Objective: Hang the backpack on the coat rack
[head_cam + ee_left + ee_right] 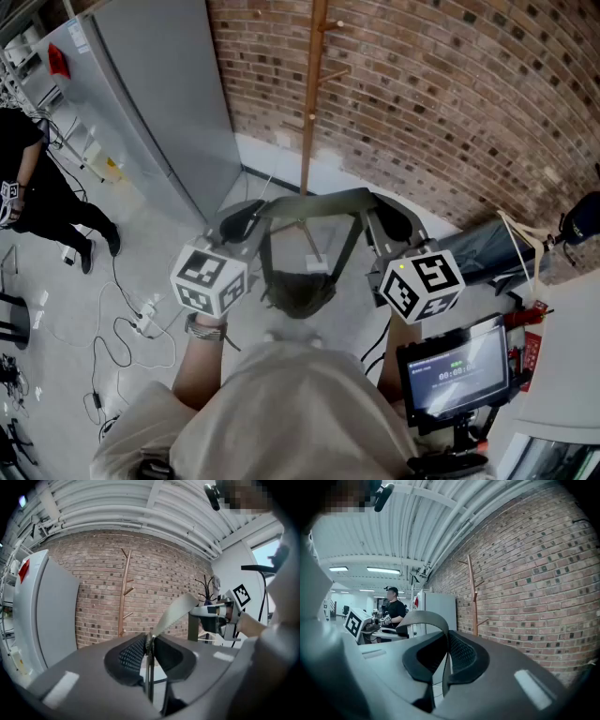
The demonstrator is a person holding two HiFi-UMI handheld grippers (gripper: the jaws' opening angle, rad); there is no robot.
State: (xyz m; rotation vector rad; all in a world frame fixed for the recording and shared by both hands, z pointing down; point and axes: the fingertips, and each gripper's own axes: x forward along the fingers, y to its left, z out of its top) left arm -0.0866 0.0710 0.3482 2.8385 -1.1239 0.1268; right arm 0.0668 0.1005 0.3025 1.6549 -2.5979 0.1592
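An olive-green backpack (298, 291) hangs by its top strap (314, 202), which is stretched level between my two grippers. My left gripper (246, 221) is shut on the strap's left end; in the left gripper view the webbing (176, 612) runs from the closed jaws (149, 641) toward the right gripper (220, 616). My right gripper (389, 225) is shut on the other end, where the strap (423, 618) loops out of its jaws (446, 639). The wooden coat rack (312, 84) stands straight ahead against the brick wall, also seen as a pegged pole (124, 592) (472, 595).
A tall grey cabinet (159, 103) stands left of the rack. Cables (122, 328) lie on the floor at left, near a person in black (37, 187). A screen on a stand (455, 370) and a grey bundle (497, 248) sit at right.
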